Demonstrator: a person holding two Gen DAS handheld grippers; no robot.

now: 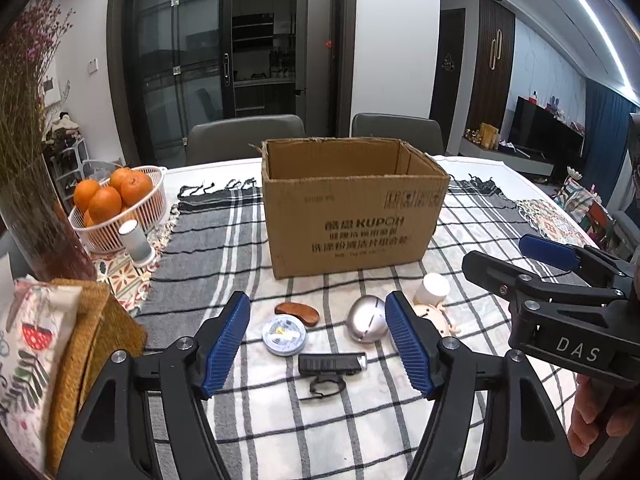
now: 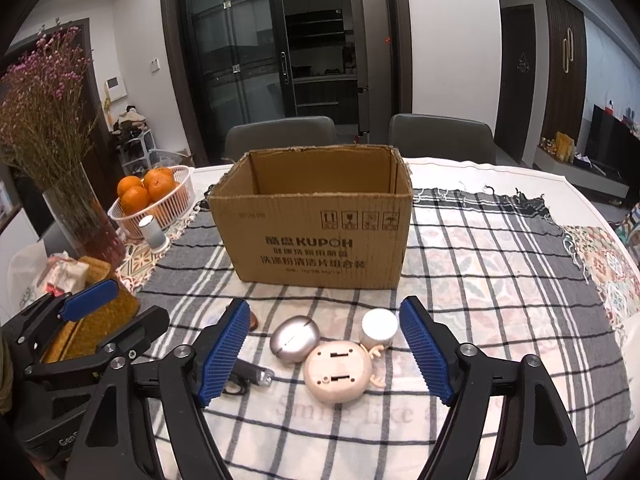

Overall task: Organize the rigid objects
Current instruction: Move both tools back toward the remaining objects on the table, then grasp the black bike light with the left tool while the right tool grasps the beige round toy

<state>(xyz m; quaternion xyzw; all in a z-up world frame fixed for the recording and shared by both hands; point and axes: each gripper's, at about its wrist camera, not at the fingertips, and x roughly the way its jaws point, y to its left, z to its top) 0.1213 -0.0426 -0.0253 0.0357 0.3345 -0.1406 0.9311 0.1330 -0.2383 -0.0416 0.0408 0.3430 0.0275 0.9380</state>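
An open corrugated cardboard box (image 1: 352, 208) is set on a checked woven cloth (image 1: 472, 220) over the tabletop. In front of it are laid a smooth silver metal egg-shaped case (image 1: 366, 318), a white cylindrical jar (image 2: 379, 327), a round cream plastic piece (image 2: 338, 372), a black ribbed torch (image 1: 332, 363), a flat clear round tin (image 1: 284, 335) and a brown wooden oval (image 1: 298, 313). The left tool (image 1: 318, 344) and right tool (image 2: 324, 350) are tilted downward above them, ridged blue pads parted, nothing held.
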